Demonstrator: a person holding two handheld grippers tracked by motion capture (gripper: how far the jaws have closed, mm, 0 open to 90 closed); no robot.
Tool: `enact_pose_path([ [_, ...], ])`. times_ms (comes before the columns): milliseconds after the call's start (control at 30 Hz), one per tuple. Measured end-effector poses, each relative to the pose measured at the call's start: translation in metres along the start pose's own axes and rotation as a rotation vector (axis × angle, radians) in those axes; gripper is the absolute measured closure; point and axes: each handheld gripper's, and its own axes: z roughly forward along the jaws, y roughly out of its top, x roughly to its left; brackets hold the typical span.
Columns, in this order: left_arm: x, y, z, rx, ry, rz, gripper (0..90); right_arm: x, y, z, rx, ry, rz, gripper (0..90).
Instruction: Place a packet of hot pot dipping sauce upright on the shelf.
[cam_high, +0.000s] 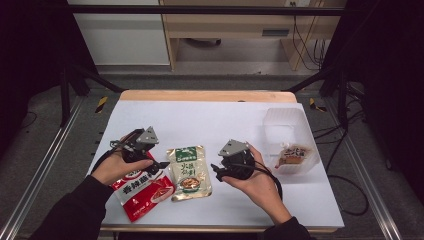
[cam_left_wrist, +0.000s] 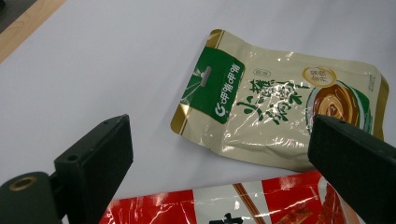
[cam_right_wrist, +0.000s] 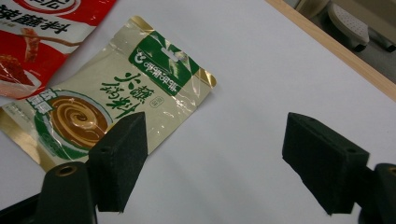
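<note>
A cream and green sauce packet (cam_high: 188, 172) lies flat on the white table between my two grippers. A red packet (cam_high: 142, 190) lies to its left, partly under my left hand. My left gripper (cam_high: 159, 165) hovers over the red packet's top edge with its jaws wide open and nothing between them. In the left gripper view the gripper (cam_left_wrist: 224, 158) frames the cream packet (cam_left_wrist: 280, 112) above the red packet (cam_left_wrist: 233, 205). My right gripper (cam_high: 216, 172) is open just right of the cream packet. In the right gripper view the gripper (cam_right_wrist: 224, 158) is over bare table beside the cream packet (cam_right_wrist: 116, 98) and red packet (cam_right_wrist: 42, 37).
A clear plastic box (cam_high: 280, 117) stands at the right of the table and holds a brown packet (cam_high: 291, 156). A wooden strip (cam_high: 207, 96) runs along the table's far edge. Black frame bars and cables stand around the table.
</note>
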Motion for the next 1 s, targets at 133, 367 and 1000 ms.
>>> enact_pose_path([
  [133, 0.001, 0.004, 0.005, 0.002, -0.002, -0.002, 6.6, 0.003, -0.005, 0.008, -0.006, 0.0, 0.003, 24.1],
  [367, 0.006, 0.007, 0.015, 0.011, 0.004, -0.004, 7.5, 0.007, -0.012, 0.02, -0.007, 0.005, 0.011, 24.8],
  [1000, 0.02, -0.001, 0.051, 0.085, -0.013, -0.036, 16.4, 0.012, -0.027, 0.027, -0.023, 0.024, 0.027, 27.1],
])
